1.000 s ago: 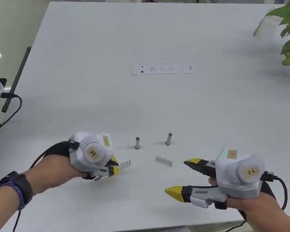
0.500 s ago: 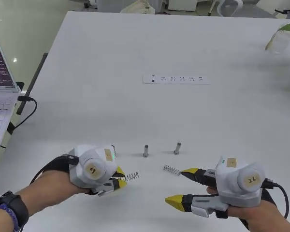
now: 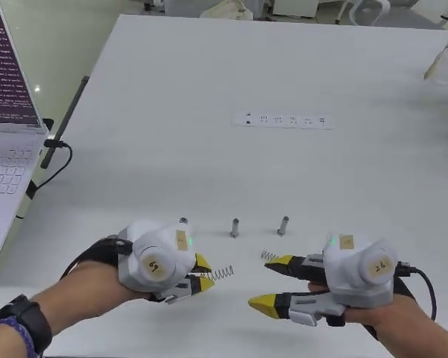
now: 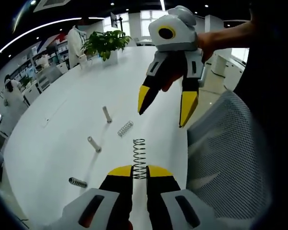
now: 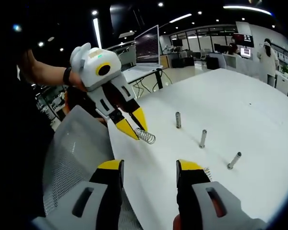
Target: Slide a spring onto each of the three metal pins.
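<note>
Slippage is the main hazard: the left claw (image 3: 203, 272) is clenched on one end of the gripped spring (image 3: 221, 273), which sticks out unsupported ahead of its tips. A slight tilt or an off-centre squeeze can bend the coil or flick it out. Misalignment is the second hazard: if the free end meets a pin off-axis, the coil can buckle or knock the pin over. The right claw (image 3: 265, 282) is released, jaws spread. Its farther tip lies just beside the loose spring (image 3: 269, 256) and can nudge it so that it rolls away

Count:
- Pins: three, standing in a row beyond both claws. The sleeved pin (image 5: 178, 120) stands just beyond the left claw. The middle pin (image 3: 234, 227) and the end pin (image 3: 283, 224), which stands just beyond the right claw, are bare
- Springs: three. One sits on the sleeved pin, one is gripped, one lies loose on the table (image 3: 209, 89)
</note>
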`<state>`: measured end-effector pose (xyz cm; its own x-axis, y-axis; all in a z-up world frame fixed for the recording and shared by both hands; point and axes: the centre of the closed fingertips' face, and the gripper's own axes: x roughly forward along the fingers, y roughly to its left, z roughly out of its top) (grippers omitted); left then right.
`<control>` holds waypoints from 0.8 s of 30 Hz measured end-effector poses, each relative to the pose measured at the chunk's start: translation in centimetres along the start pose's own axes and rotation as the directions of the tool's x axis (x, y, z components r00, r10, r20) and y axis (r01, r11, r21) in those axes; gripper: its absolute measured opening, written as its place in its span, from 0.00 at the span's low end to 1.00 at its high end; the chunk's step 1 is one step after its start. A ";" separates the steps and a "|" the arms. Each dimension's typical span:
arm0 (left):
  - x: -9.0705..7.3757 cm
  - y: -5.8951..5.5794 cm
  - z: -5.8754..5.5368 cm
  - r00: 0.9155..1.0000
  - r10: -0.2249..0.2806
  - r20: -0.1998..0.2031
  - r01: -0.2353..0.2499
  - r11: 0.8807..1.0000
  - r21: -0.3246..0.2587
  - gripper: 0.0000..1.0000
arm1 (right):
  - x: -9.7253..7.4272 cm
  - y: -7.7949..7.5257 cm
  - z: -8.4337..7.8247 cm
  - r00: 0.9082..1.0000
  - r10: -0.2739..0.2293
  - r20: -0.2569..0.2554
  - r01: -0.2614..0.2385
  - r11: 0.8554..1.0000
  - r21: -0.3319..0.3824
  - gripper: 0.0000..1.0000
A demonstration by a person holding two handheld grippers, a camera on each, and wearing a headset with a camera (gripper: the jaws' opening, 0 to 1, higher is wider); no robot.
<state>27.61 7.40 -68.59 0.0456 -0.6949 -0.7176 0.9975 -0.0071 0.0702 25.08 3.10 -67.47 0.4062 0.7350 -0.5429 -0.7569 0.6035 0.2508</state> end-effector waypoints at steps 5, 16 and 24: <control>-0.4 -0.7 1.3 1.000 -0.006 0.026 0.005 1.000 0.014 0.02 | 0.3 0.5 0.5 0.999 0.038 -0.002 -0.038 0.999 -0.032 0.41; -0.6 -1.7 3.1 0.998 -0.027 0.050 0.023 0.997 0.068 0.02 | 0.4 1.1 1.6 0.996 0.090 0.001 -0.090 0.992 -0.090 0.35; -0.6 -2.1 3.9 0.997 -0.042 0.059 0.036 0.995 0.098 0.02 | 0.5 1.9 2.5 0.991 0.133 -0.001 -0.132 0.982 -0.136 0.26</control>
<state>25.31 5.05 -65.64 0.0000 -0.7352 -0.6778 0.9884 -0.1030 0.1117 25.13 5.40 -65.31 0.3013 0.8086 -0.5054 -0.8665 0.4534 0.2088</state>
